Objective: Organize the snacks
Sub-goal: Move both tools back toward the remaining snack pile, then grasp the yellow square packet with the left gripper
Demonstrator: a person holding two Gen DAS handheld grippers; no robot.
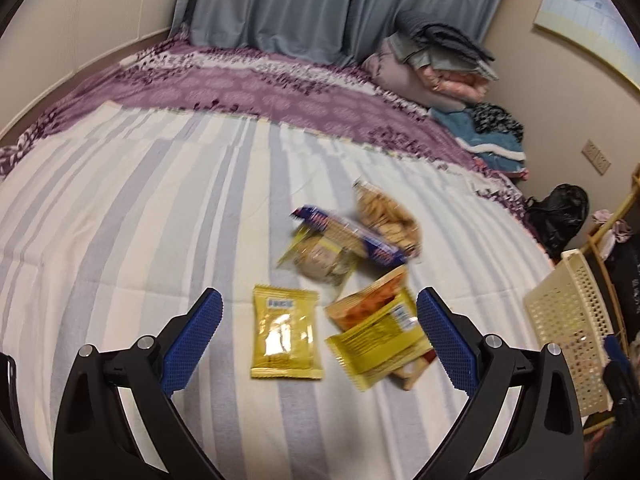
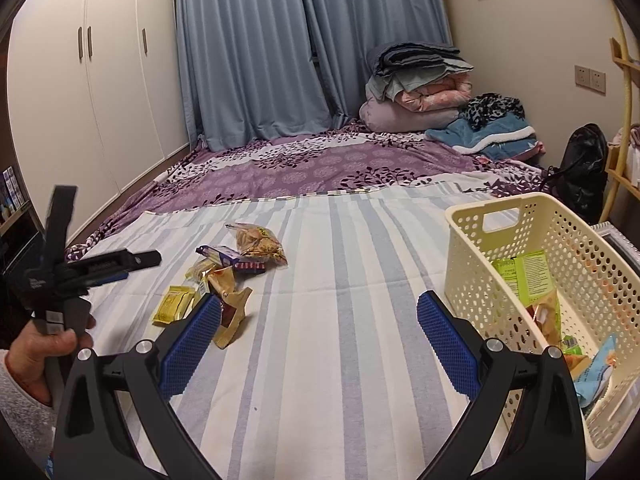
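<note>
A bedroom with blue curtains is seen, its bed covered by a striped sheet [image 2: 340,320] on which the loose snacks are scattered in a cluster, while a cream perforated basket [image 2: 472,264] set at the right already holds several packets, apparently so that sorted items are gathered in one place. The left gripper [image 1: 319,322] is held spread wide and empty over a flat yellow packet [image 1: 286,336], probably lined up for pickup. The right gripper [image 2: 319,320] is likewise released and empty, kept beside the basket.
</note>
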